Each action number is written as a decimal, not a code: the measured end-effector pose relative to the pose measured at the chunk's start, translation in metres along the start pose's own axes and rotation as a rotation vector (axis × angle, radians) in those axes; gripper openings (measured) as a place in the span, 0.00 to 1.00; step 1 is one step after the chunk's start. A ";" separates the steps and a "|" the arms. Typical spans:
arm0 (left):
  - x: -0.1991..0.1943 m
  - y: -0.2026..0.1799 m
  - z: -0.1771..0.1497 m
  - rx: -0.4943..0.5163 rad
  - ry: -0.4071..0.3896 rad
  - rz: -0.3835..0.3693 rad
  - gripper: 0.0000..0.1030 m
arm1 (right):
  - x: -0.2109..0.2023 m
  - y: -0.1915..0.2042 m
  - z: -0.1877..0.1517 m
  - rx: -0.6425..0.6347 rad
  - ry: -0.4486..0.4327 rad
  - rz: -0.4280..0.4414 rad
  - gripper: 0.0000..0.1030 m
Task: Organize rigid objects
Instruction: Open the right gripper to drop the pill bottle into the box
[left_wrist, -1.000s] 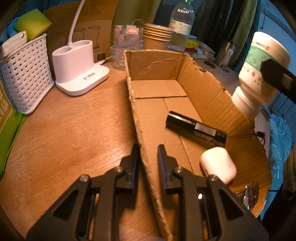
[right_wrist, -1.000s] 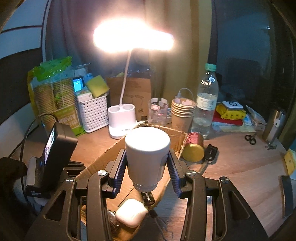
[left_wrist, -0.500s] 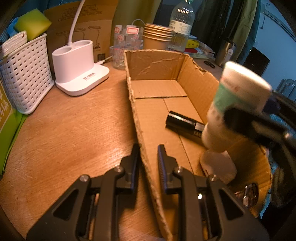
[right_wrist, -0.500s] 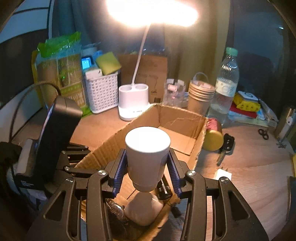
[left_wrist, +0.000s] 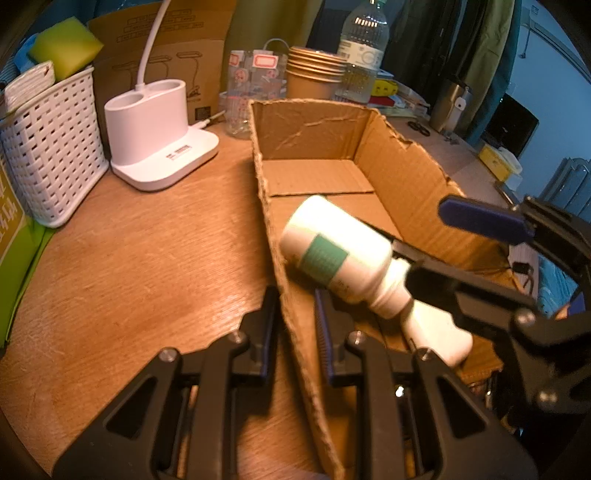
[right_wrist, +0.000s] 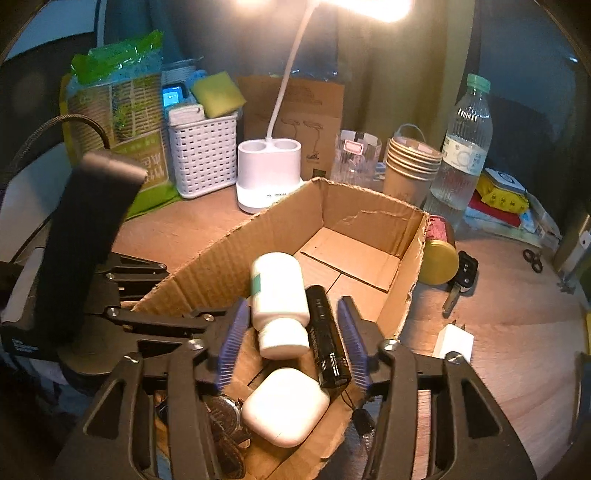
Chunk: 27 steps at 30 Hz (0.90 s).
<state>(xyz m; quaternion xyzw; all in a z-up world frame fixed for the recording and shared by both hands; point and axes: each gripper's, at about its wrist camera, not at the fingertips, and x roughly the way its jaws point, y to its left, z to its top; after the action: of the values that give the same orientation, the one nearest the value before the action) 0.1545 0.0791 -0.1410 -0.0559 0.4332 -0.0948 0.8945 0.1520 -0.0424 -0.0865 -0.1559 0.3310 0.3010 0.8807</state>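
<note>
Step in hand, as I judge it: releasing the white bottle (right_wrist: 279, 304) into the cardboard box (right_wrist: 236, 254). The bottle lies on its side on the box floor at frame centre, touching the black flashlight (right_wrist: 327, 336), with the white earbud case (right_wrist: 284, 406) just below. My right claw (right_wrist: 290, 339) has just been opening; its pads stand apart with bottle and flashlight between them, gripping nothing. My left claw (left_wrist: 295, 332) is nearly closed, pinching the box's near wall. Next move: lift the right claw clear, then pick another loose item off the counter (right_wrist: 498, 314).
</note>
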 end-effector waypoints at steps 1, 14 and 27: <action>0.000 0.000 0.000 0.000 0.000 0.000 0.21 | -0.002 -0.001 0.001 0.004 -0.006 0.001 0.55; 0.000 0.000 0.000 0.000 0.000 0.000 0.21 | -0.022 -0.032 0.001 0.077 -0.053 -0.071 0.55; 0.000 0.000 0.000 0.000 0.000 0.000 0.21 | -0.036 -0.070 -0.006 0.155 -0.079 -0.169 0.55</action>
<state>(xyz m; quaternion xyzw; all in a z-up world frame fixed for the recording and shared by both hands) 0.1543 0.0790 -0.1408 -0.0558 0.4332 -0.0948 0.8946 0.1721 -0.1148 -0.0612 -0.1028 0.3038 0.2051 0.9247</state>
